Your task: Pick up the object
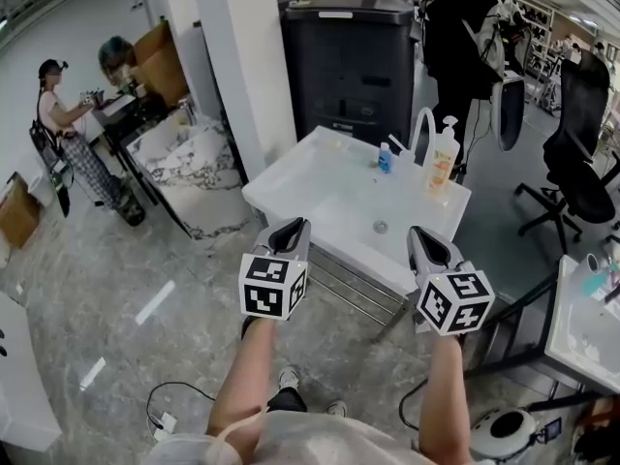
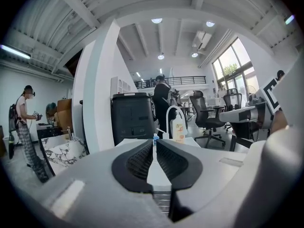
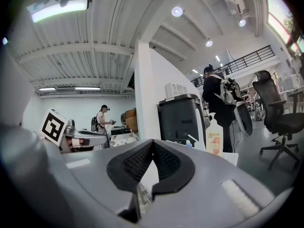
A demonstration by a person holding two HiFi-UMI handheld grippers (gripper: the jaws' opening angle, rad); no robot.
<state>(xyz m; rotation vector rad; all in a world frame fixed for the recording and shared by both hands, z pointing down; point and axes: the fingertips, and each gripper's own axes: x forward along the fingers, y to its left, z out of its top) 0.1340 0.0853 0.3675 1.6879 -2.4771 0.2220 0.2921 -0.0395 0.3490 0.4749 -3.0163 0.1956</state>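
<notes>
two closed, empty tools, left gripper (image 1: 291, 229) and right gripper (image 1: 423, 235), hang before a white sink (image 1: 320, 197); the blue bottle (image 1: 385, 158) stands ahead at its far rim, nearer the right gripper.

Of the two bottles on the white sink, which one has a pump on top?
The tall pale bottle with the orange label, standing just right of the faucet on the sink. The other, a blue bottle, is much shorter.
</notes>
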